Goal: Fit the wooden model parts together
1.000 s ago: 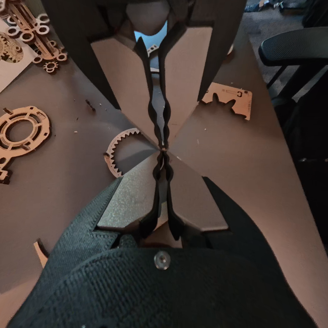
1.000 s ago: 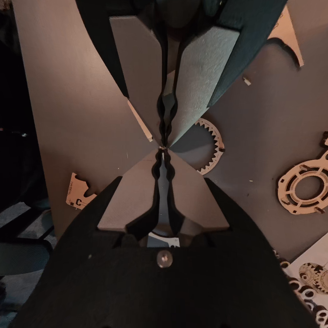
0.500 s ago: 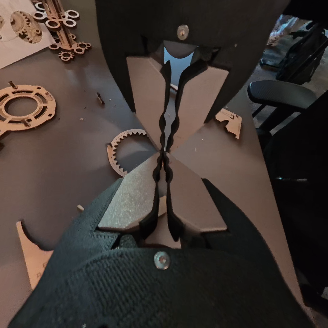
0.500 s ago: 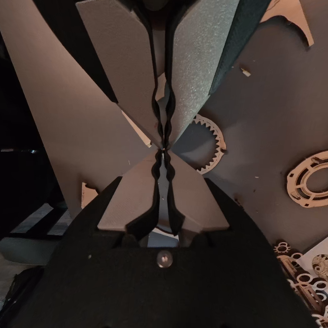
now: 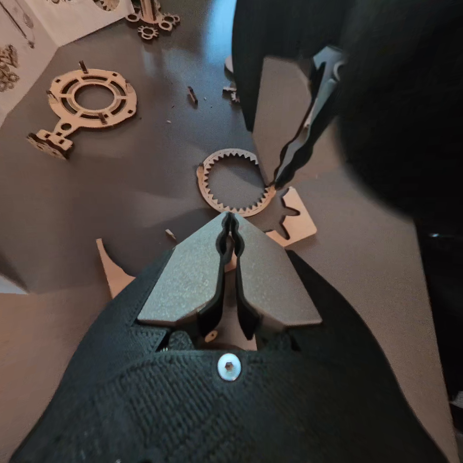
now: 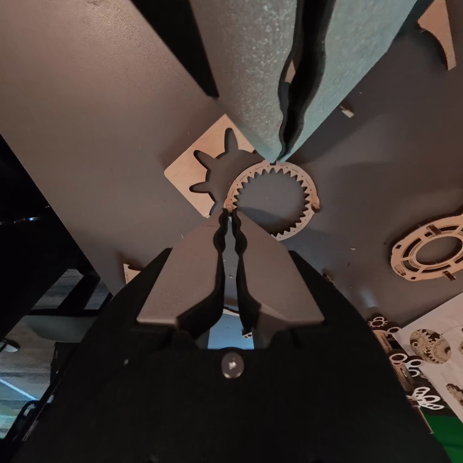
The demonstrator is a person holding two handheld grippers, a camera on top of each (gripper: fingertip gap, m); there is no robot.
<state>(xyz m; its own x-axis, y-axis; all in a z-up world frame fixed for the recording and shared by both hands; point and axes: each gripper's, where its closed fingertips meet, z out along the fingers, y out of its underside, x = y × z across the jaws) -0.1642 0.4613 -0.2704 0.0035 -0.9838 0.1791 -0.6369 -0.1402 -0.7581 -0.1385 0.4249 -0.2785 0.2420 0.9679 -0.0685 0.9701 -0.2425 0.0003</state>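
Note:
A flat wooden ring gear (image 5: 213, 200) with inward teeth lies on the dark table; it also shows in the right wrist view (image 6: 304, 185). My left gripper (image 5: 229, 215) is shut, with its tips at the ring's near rim. In the right wrist view the left gripper (image 6: 277, 160) comes down from above onto the rim. My right gripper (image 6: 229, 212) is shut to a hairline gap. Its tips sit at a small tab on the ring's rim, and I cannot tell whether they pinch it. In the left wrist view the right gripper (image 5: 272, 186) touches the ring's right rim.
A wooden offcut (image 5: 298, 220) with a gear-shaped cutout lies against the ring (image 6: 190, 175). A round slotted frame part (image 5: 87, 100) lies to the left (image 6: 431, 253). A curved offcut (image 5: 110, 270), a paper sheet (image 6: 441, 350), a built gear assembly (image 5: 152, 20) and small wood scraps (image 5: 192, 94) are around. One gripper's finger ends stand about 5 cm off the other's.
The two grippers were tip to tip above the table. They have come apart and dropped to the ring gear, each touching a different spot on its rim.

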